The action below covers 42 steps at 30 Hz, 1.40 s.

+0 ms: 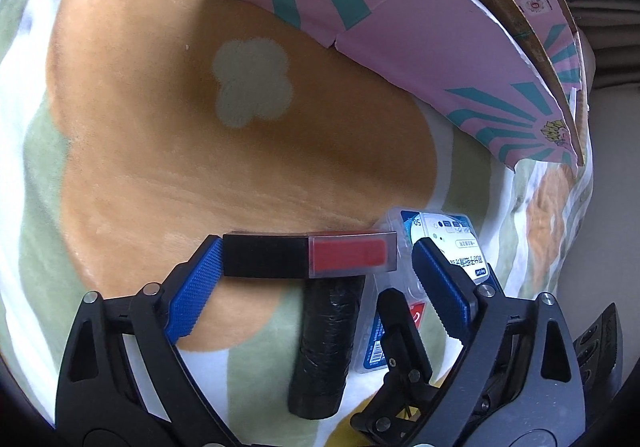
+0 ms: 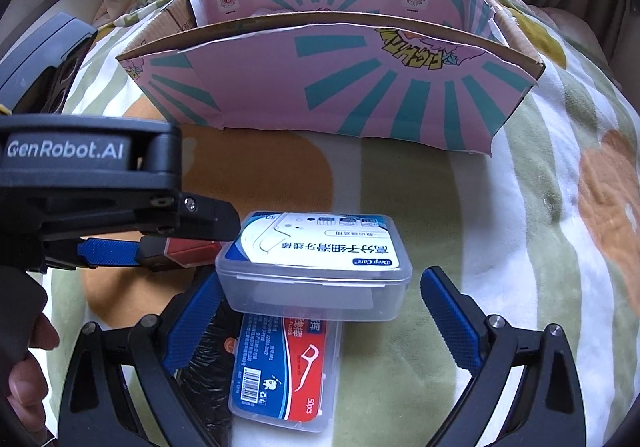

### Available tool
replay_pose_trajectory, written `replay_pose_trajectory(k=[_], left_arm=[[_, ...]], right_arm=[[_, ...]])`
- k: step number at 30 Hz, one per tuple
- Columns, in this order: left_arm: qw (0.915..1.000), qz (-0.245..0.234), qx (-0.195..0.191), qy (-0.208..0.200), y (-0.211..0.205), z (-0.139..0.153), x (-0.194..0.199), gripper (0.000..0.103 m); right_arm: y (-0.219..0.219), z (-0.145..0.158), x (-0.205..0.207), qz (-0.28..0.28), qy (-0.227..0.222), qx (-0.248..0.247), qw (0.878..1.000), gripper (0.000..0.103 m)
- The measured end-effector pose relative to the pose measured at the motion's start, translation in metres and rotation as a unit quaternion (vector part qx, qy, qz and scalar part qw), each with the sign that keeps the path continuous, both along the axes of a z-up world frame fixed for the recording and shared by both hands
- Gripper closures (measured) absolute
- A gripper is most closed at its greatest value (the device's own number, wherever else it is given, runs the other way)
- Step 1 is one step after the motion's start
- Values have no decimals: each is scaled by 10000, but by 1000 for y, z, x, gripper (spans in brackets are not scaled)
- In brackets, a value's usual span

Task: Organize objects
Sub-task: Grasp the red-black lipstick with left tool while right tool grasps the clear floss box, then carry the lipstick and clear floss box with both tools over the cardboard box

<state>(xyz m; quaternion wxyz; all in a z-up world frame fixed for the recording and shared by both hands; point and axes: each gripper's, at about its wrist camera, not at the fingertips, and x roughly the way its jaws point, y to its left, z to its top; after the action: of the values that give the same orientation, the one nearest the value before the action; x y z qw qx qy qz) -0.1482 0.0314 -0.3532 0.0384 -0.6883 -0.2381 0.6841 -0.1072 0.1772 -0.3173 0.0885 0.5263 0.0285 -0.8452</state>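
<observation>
Two grippers low over a fleecy blanket [image 1: 132,135] patterned in orange, green and white. Left gripper [image 1: 316,267] spread wide around the black-and-red rectangular lipstick tube [image 1: 310,254], long axis running straight across from pad to pad. Left pad looks to be touching the black end, right pad clear of the red end, so not clamped yet. Right gripper [image 2: 320,313] open too, straddling the clear plastic floss-pick box [image 2: 316,271], stacked on a second flat floss pack [image 2: 286,371]. Black wrapped cylinder [image 1: 326,343] underneath the tube, probably propping it. Pink-and-teal cardboard box [image 2: 332,87] just beyond, mouth open.
</observation>
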Motion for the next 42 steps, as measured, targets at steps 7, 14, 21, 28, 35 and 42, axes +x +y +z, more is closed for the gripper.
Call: replay_pose_trajectory(k=[7,14,21,28,35,42], left_arm=[[10000,60,20,-73,-2,-5,-1,21],[10000,5,-23,-39,2,-4,0,21],[9998,3,80,156,3,6,0,21],[9988,27,81,473,-7,36,-2,21],[9956,-66,-27,932,-24,101,1,21],[9859,-432,-383,1571,-38,191,23,21]], right_arm=[[-4,-3,-3,45,-80,8,10000,17],[6,4,-3,-50,20,54,10000,17],[16,15,-5,-84,163,41,9998,17],[16,44,-10,-68,324,53,9994,17],[34,104,-16,-97,536,-78,9985,17],[41,180,2,-176,685,-145,9974,17]])
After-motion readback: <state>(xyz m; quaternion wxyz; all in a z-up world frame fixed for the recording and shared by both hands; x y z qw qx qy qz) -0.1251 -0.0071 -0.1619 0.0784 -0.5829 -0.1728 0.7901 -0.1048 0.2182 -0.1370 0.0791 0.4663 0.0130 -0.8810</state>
